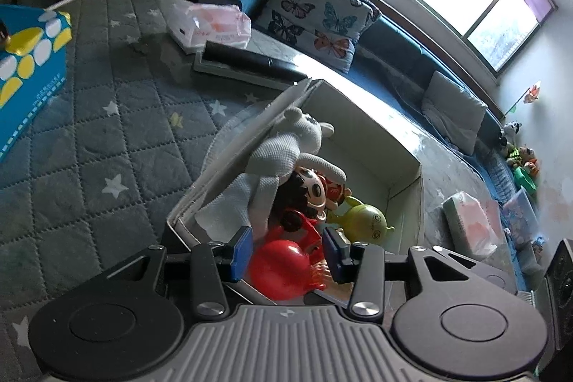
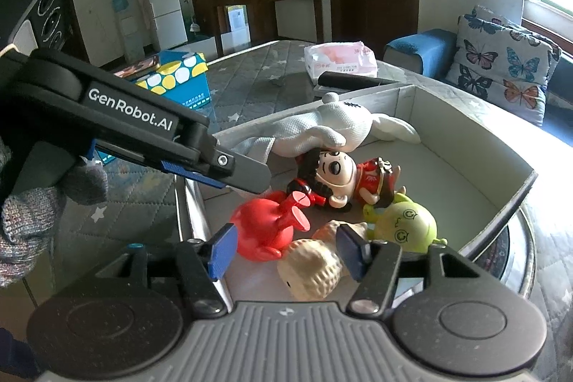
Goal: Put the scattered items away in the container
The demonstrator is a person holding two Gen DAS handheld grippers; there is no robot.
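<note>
An open white cardboard box (image 1: 404,203) (image 2: 447,138) stands on a quilted grey cover. Inside lie a white knitted plush (image 1: 286,145) (image 2: 322,131), a black-haired doll in red (image 1: 311,192) (image 2: 343,178), a green toy (image 1: 365,221) (image 2: 404,221), a red toy (image 1: 283,264) (image 2: 265,228) and a beige bumpy toy (image 2: 315,267). My left gripper (image 1: 288,251) (image 2: 243,178) hangs open just above the red toy. My right gripper (image 2: 286,253) is open, with the beige toy resting on the box floor between its pads and a gap on the left side.
A blue and yellow carton (image 1: 32,59) (image 2: 179,74) sits at the far left of the cover. A pink tissue pack (image 1: 215,27) and a long black object (image 1: 247,59) lie behind the box. Another tissue pack (image 1: 469,221) lies right. A gloved hand (image 2: 35,221) holds the left gripper.
</note>
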